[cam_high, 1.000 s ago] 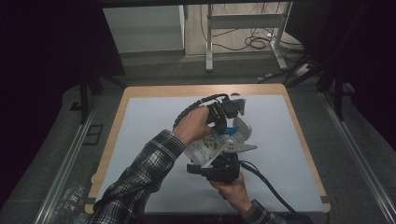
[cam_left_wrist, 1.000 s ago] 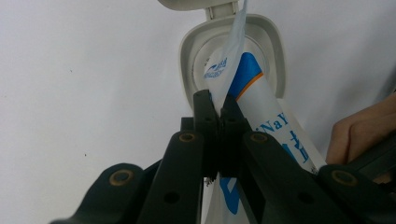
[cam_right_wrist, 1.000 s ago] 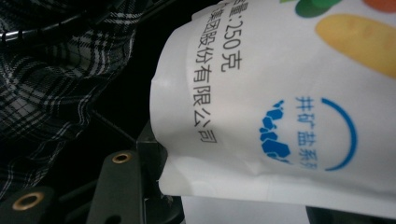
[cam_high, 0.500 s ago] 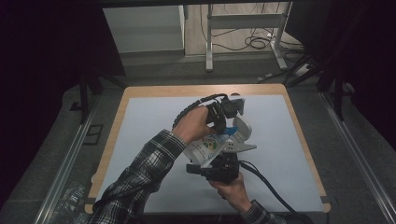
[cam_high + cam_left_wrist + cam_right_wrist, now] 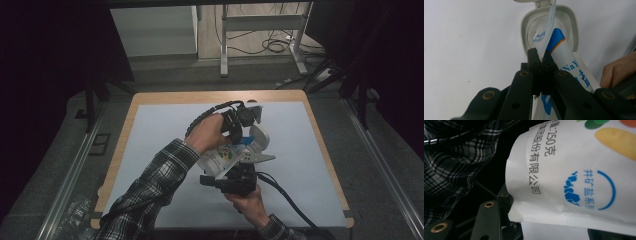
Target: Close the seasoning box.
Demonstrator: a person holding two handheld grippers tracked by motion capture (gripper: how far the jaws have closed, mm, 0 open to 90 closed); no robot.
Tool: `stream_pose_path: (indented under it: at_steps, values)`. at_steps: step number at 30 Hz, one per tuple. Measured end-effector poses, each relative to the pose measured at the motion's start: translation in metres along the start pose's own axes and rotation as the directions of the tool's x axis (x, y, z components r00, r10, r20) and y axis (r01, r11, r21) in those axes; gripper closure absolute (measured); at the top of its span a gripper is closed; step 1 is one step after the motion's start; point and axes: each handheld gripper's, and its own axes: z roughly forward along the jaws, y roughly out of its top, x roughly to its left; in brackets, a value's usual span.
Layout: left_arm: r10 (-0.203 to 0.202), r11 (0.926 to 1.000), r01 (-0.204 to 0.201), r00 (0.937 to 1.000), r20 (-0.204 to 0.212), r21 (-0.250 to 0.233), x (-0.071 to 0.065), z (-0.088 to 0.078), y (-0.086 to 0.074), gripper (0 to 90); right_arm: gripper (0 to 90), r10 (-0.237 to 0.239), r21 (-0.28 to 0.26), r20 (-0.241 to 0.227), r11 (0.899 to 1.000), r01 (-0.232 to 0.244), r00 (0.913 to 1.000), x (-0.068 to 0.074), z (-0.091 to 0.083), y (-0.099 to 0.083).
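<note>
While nothing has shifted over the last second, the right gripper (image 5: 235, 172) nearest the person stays clamped on the lower end of the salt bag (image 5: 220, 160). Beyond it, the left gripper (image 5: 540, 58) keeps its jaws pinched together on the bag's top edge, tipped toward the open-lidded white container (image 5: 571, 27), so pouring looks poised, not begun.

High view: dim overall; the room around the table (image 5: 150, 107) is near black, and the pale table top is the brightest area, evenly lit from above with only soft shadows. Slightly soft, some noise in the dark zones. Left gripper view: bright, flat light on the white surface; the near black jaws are blurred, mid-distance sharp. Right gripper view: the white bag (image 5: 584, 170) is very close, well lit, print a little soft; left side falls into deep shadow.
</note>
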Motion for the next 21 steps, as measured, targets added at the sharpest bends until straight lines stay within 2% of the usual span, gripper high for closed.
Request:
stream_pose_path:
  at_steps: [21]
  values:
    - [-0.004,1.0,0.004,1.0,0.003,0.004,0.0004,0.0008,0.0,89.4,48.2,-0.003,-0.011,-0.006,1.0,0.003,1.0,0.0014,-0.0016,0.001]
